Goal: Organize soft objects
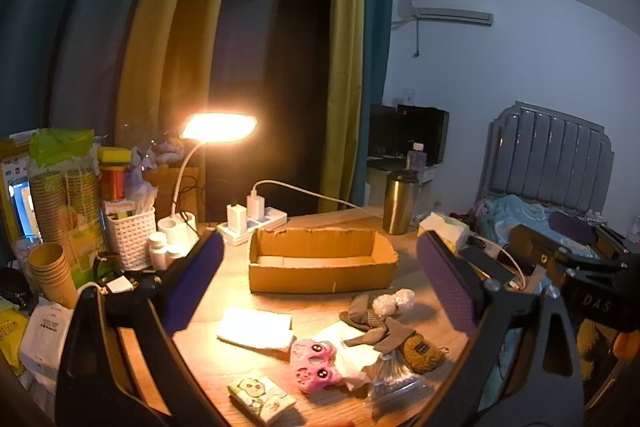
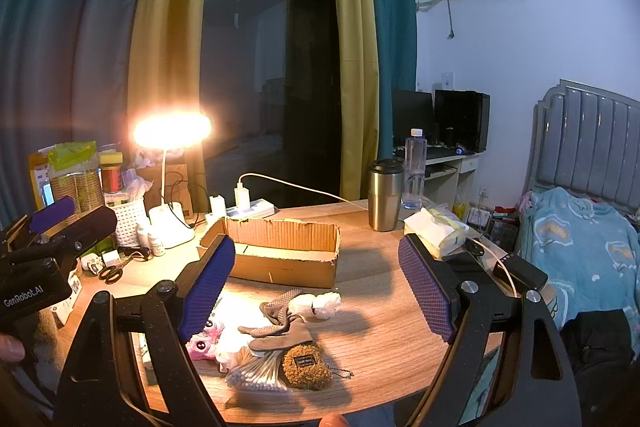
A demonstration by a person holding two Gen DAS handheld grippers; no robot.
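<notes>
An empty open cardboard box sits mid-table. In front of it lies a pile of soft things: a brown sock, a white crumpled ball, a brown fuzzy pouch, a pink plush toy, a bag of cotton swabs and a folded white cloth. My left gripper is open above the table, short of the pile. My right gripper is open too, with the pile seen between its fingers but untouched.
A lit desk lamp, power strip, white basket and paper cups crowd the left. A steel tumbler, water bottle and tissue pack stand at the right. A small tissue packet lies near the front.
</notes>
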